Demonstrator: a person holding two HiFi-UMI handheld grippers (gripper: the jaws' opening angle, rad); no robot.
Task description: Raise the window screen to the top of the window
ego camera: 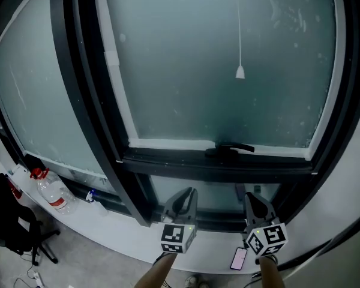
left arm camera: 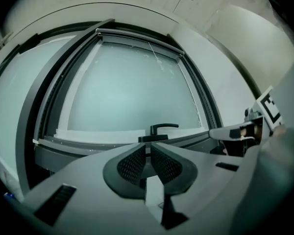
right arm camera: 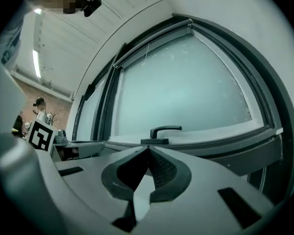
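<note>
The frosted window [ego camera: 228, 59] fills the head view in its black frame [ego camera: 84, 101]. A thin pull cord with a white tassel [ego camera: 240, 72] hangs down over the pane. In the left gripper view the screen's bar [left arm camera: 137, 37] lies along the top of the opening. A black window handle [ego camera: 230, 149] sits on the lower rail. Both grippers are low, side by side below that rail and apart from it. My left gripper [ego camera: 191, 193] [left arm camera: 147, 150] has its jaws a narrow slit apart with nothing between them. My right gripper [ego camera: 251, 198] [right arm camera: 147, 149] is shut and holds nothing.
A white sill [ego camera: 108, 236] runs under the window. On it lie a pink phone [ego camera: 239, 258] and, at the left, a plastic bottle with a red cap [ego camera: 51, 194]. A black chair [ego camera: 12, 224] stands at the lower left. A person [right arm camera: 39, 109] stands far off.
</note>
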